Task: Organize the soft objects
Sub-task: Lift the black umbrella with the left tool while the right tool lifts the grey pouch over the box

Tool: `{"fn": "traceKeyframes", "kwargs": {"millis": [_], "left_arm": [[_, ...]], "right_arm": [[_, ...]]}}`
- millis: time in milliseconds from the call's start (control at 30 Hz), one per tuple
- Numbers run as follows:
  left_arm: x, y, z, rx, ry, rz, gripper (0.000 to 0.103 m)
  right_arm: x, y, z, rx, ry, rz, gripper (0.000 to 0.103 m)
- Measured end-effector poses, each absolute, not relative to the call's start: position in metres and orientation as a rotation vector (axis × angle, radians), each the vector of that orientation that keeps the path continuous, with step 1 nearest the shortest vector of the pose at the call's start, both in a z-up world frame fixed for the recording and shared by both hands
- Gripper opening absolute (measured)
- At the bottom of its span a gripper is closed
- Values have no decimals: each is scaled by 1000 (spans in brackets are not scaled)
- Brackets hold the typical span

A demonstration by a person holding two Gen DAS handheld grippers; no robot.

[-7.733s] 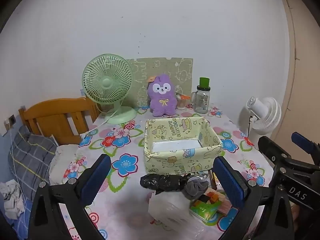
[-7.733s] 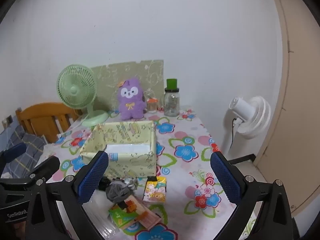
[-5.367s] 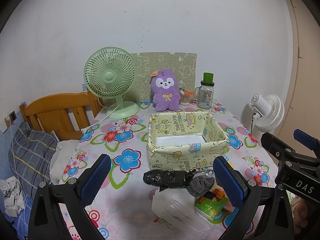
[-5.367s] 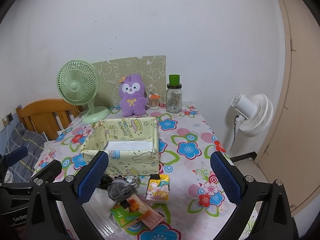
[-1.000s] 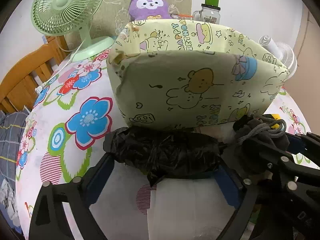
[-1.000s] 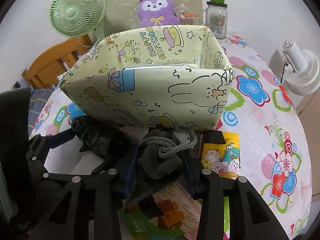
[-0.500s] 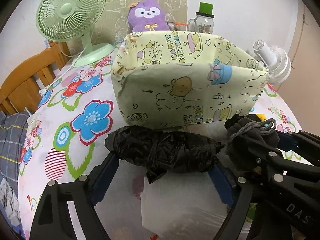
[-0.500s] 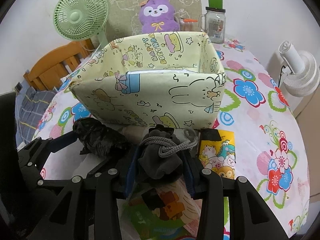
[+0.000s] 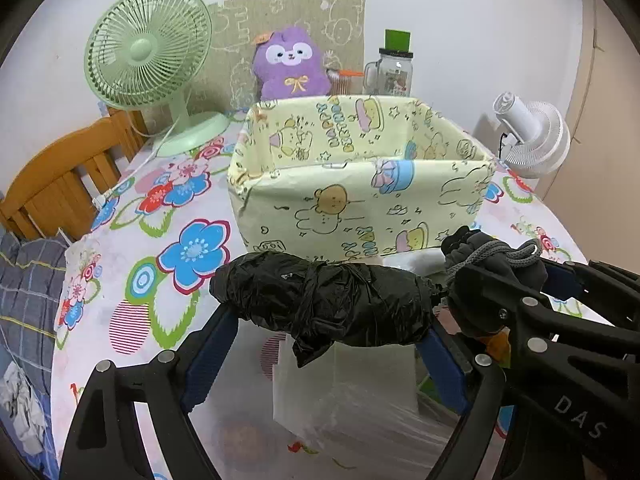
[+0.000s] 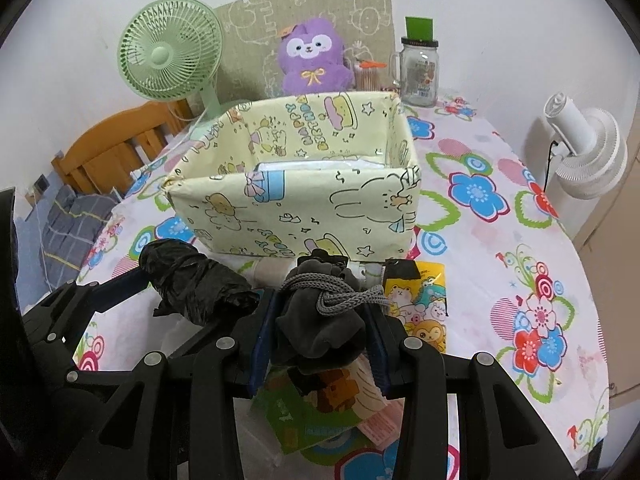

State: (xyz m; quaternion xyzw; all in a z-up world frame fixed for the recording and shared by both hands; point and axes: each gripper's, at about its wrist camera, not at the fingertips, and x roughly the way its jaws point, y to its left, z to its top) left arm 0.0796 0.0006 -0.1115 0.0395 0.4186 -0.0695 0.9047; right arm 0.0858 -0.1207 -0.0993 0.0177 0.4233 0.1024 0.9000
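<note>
Crinkled black plastic wraps the long, sausage-shaped bundle [image 9: 324, 304] that your left gripper [image 9: 326, 344] holds end to end, its blue pads [image 9: 208, 356] spread wide and pressing on either tip. Your right gripper [image 10: 318, 344] is pinched tight on a dark grey fabric pouch [image 10: 320, 328], soft and bunched, with a thick woven grey drawstring [image 10: 332, 294] looped across its top.

Take the yellow cartoon-printed box [image 10: 296, 204] as your landmark: it is a squarish open paper-covered box with slightly bowed walls and a white liner on its floor. Both soft things hang just in front of its near wall, the black bundle toward the left corner, the pouch toward the middle. Below the pouch lie glossy printed packets [image 10: 420, 304] and a clear plastic bag [image 9: 344, 396]. Behind the box stand a fuzzy purple plush [image 10: 312, 60], a ribbed green fan [image 10: 170, 52] and a glass jar with a green lid [image 10: 418, 76], all on the flowered tablecloth [image 10: 480, 240].

Compared with a second ago, both bundles have come up off the clutter, and you now look more over the box rim, so its inside shows where before its near wall filled the view
</note>
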Motion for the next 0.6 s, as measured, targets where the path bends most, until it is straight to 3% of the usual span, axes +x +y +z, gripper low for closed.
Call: {"fn": "traceKeyframes", "kwargs": {"millis": [600], "left_arm": [[62, -7, -76, 83, 791, -158, 89]], "right_arm": [[64, -133, -65, 36, 785, 189, 44]]}}
